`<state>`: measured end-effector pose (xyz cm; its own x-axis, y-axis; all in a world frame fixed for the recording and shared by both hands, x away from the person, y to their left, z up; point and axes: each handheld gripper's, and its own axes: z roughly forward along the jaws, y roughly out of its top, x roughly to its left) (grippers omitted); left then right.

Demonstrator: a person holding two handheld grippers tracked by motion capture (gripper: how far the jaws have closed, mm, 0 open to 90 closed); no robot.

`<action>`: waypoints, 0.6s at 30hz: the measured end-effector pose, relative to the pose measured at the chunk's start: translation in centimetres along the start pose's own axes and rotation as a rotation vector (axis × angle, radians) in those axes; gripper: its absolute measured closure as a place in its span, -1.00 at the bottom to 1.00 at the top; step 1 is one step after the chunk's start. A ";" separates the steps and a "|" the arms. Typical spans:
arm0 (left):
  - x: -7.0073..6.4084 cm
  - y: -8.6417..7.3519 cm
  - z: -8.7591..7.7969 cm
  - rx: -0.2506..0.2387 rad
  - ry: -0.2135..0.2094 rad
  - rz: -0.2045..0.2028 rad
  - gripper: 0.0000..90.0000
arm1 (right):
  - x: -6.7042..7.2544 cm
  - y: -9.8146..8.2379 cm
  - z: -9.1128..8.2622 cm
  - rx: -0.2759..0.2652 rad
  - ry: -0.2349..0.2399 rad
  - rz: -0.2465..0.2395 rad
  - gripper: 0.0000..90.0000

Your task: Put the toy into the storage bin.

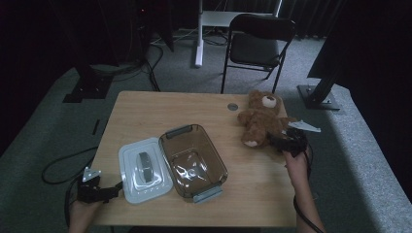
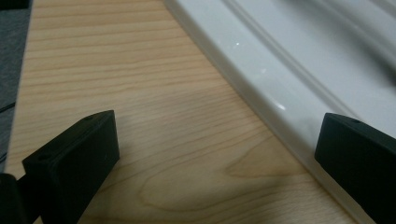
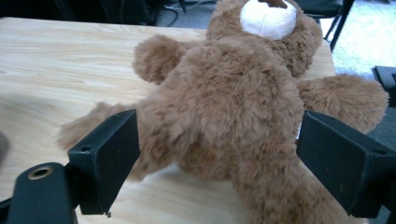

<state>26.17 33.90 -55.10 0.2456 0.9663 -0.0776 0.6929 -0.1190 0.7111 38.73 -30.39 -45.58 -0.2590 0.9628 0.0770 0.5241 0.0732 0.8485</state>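
A brown teddy bear (image 1: pixel 261 119) lies on its back at the table's right side, head toward the far edge. My right gripper (image 1: pixel 286 142) is open at the bear's lower body; in the right gripper view its jaws stand wide on either side of the bear (image 3: pixel 233 102). A clear brown container (image 1: pixel 193 159) sits mid-table with its white lid (image 1: pixel 144 170) lying beside it on the left. My left gripper (image 1: pixel 112 190) is open at the table's near left corner, by the lid's rim (image 2: pixel 280 79), one jaw over the rim and one over bare wood.
The wooden table (image 1: pixel 155 111) has free room at the back left. A round cable hole (image 1: pixel 232 106) lies near the bear's head. A black folding chair (image 1: pixel 257 43) stands beyond the table. Cables trail on the grey floor at the left.
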 end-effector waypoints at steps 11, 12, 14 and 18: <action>-0.2 -0.3 0.4 0.025 0.078 0.054 -0.99 | 0.9 2.7 3.7 0.043 0.001 0.013 -0.73; -0.2 -0.3 0.4 0.025 0.078 0.054 -0.99 | 0.8 3.0 4.1 0.054 -0.015 0.017 -0.73; -0.3 -0.3 0.4 0.025 0.077 0.053 -0.99 | 0.5 3.6 4.9 0.067 -0.040 0.028 -0.73; -0.3 -0.2 0.5 0.026 0.079 0.052 -0.99 | -0.4 4.5 6.2 0.077 -0.068 0.068 -0.73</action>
<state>26.29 33.53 -55.56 0.2287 0.9734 0.0151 0.6979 -0.1747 0.6946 46.17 -28.84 -45.06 -0.1664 0.9815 0.0949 0.6001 0.0244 0.7995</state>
